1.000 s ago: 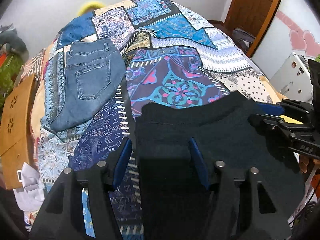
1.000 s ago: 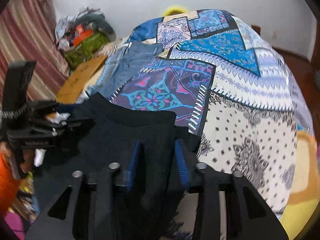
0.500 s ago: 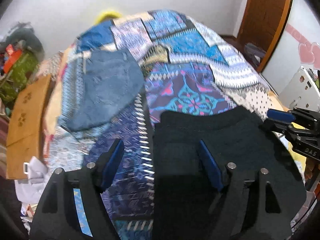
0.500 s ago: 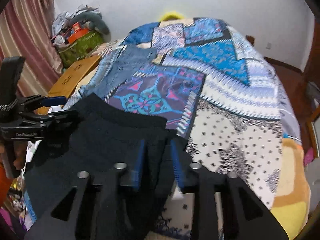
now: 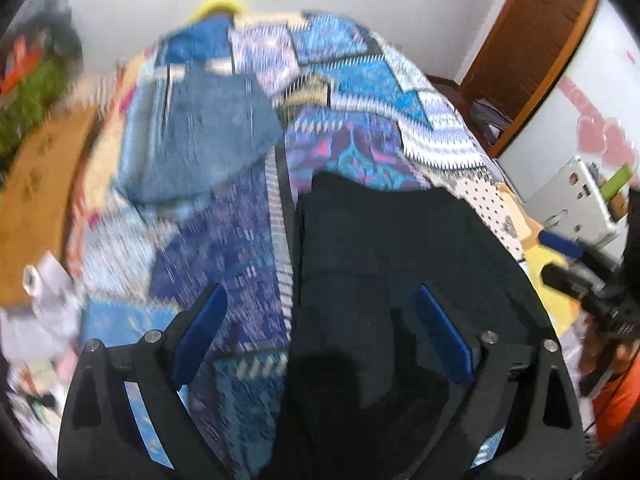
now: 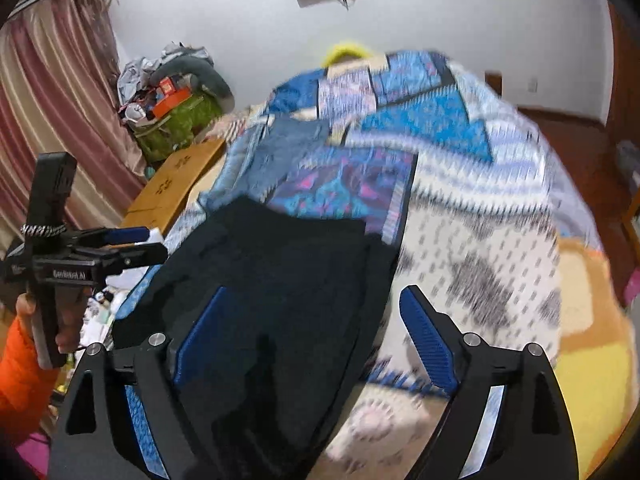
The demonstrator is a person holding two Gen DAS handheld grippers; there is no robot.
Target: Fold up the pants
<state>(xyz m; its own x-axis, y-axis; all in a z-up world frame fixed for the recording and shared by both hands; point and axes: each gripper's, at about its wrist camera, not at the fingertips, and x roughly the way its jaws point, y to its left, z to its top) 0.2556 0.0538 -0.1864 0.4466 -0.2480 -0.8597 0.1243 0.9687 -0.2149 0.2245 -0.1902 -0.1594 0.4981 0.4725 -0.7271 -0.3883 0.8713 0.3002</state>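
Black pants (image 5: 392, 248) lie folded flat on the near end of the patterned bedspread (image 5: 360, 80); they also show in the right wrist view (image 6: 280, 264). My left gripper (image 5: 320, 304) is open and empty, its jaws wide, above the pants' left edge. My right gripper (image 6: 312, 308) is open and empty, above the pants' right edge. Each gripper shows in the other's view, the right gripper (image 5: 560, 256) at the right, the left gripper (image 6: 120, 240) at the left, both lifted off the cloth.
Folded blue jeans (image 5: 212, 136) lie on the bed's far left. A wooden board (image 6: 176, 184) and a pile of clutter (image 6: 172, 104) stand left of the bed. A white box (image 5: 576, 204) and a wooden door (image 5: 532, 48) are on the right.
Both grippers let go of the black pants, opened wide and pulled up and back. The pants now lie flat on the bed.
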